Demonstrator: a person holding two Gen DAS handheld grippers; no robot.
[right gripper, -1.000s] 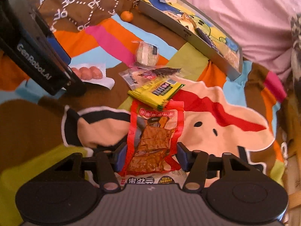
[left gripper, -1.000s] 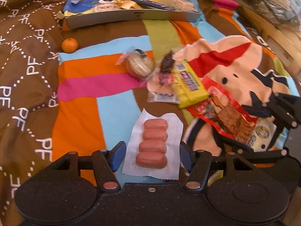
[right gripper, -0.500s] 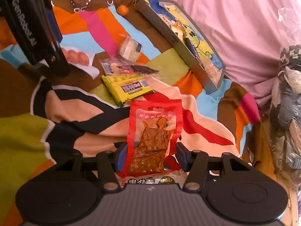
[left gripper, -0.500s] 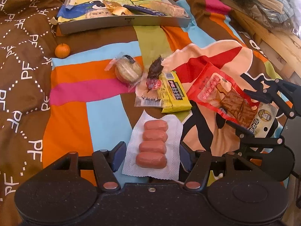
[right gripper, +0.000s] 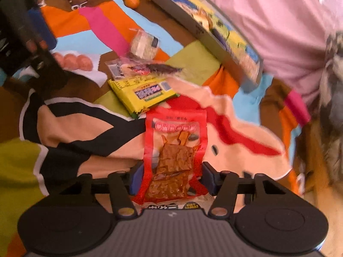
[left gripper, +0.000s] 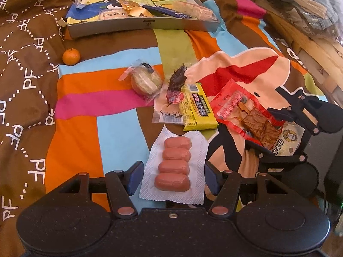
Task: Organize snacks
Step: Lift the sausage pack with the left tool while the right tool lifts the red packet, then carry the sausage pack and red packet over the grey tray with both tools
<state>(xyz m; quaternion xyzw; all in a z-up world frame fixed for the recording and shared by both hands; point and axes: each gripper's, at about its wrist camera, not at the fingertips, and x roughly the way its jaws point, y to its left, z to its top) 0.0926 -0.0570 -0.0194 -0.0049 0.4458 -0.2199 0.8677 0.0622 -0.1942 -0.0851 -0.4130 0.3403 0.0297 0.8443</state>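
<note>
A white pack of pink sausages [left gripper: 174,167] sits between the fingers of my left gripper [left gripper: 172,171], which is shut on its side edges just above the bedspread. My right gripper [right gripper: 170,172] is shut on a red packet of brown dried tofu [right gripper: 173,150]. In the left wrist view that red packet [left gripper: 242,107] is tilted up off the cover at the right. A grey tray [left gripper: 141,24] with several snacks in it lies at the far edge. The yellow packet [left gripper: 198,109] lies between the two held packs.
A round wrapped cake [left gripper: 146,81] and a clear packet with a dark dried snack [left gripper: 174,90] lie beside the yellow packet. A small orange [left gripper: 71,56] rests at the left, near the tray. Pink bedding lies behind the tray, and a wooden frame with bags is at the right.
My right gripper has lifted the red packet off the cover and clear of the yellow packet, swinging towards the tray. The left gripper keeps the sausage pack and has drawn back a little.
</note>
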